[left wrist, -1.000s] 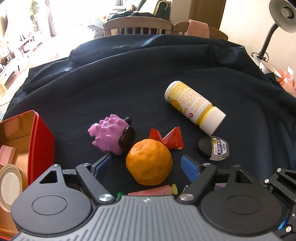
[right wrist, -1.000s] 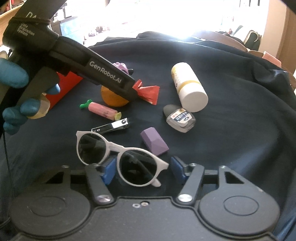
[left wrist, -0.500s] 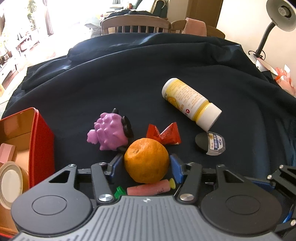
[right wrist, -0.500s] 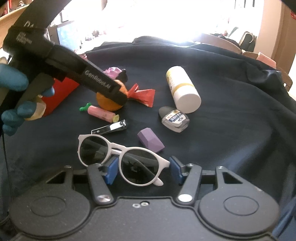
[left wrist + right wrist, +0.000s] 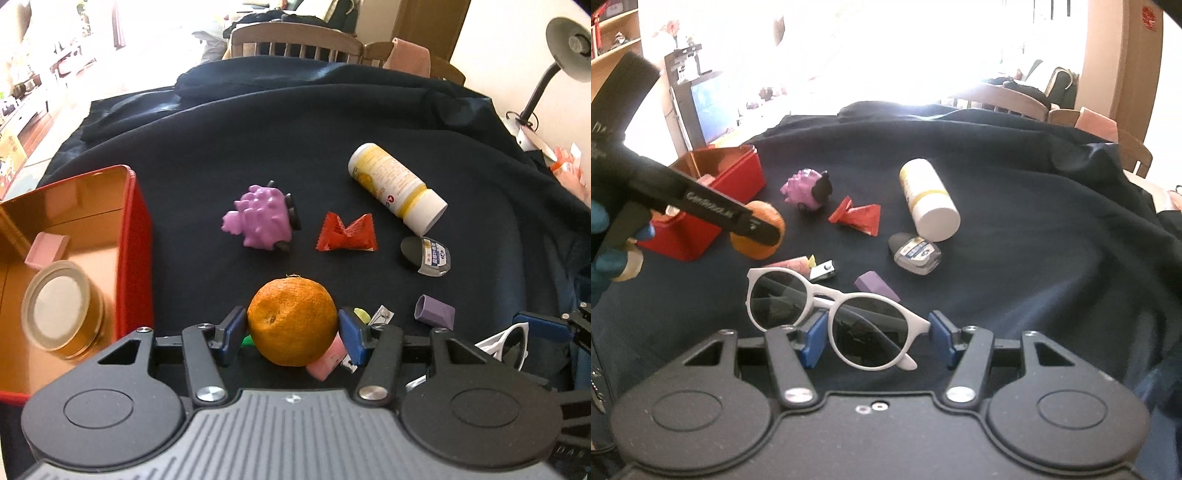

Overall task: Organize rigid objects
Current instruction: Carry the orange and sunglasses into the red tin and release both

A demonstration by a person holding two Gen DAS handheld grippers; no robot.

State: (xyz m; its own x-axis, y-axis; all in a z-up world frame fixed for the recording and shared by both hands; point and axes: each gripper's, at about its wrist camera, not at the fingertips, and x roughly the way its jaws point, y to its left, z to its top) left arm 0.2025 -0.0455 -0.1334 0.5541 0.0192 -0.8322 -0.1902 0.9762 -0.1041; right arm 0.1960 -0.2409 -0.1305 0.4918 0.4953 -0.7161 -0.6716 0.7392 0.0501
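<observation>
So both tools have something in them right now. The left tool (image 5: 291,328) is clamped on the orange (image 5: 291,326), blue pads (image 5: 232,334) pressing on either side, and the fruit sits clear of the dark cloth (image 5: 295,147) covering the bench. In the right wrist view that same orange (image 5: 759,234) hangs just in front of the red tin (image 5: 716,192), partly hidden by the black body of the left tool.

The right tool (image 5: 877,334) is closed on one lens of the white sunglasses (image 5: 827,314); the other lens sticks out to the left past the pads.

Red tin (image 5: 135,240) is at the left edge of the bench, open, gold inside, with a round lidded jar (image 5: 57,306) and a small pink block (image 5: 46,247) in it.

Loose stuff on the cloth: a purple spiky toy (image 5: 260,218) near the middle, a red candy wrapper (image 5: 345,234) just right of it, a yellow-and-white bottle (image 5: 397,188) lying on its side further right, and a small flat container (image 5: 426,254) close to the bottle's cap. Nearer in there's a purple block (image 5: 434,315), nail clippers (image 5: 822,271) and a pink carrot-shaped thing (image 5: 790,264) just beside the clippers.

A gloved blue hand (image 5: 607,254) holds the left tool's grip at the far left of the right wrist view.
</observation>
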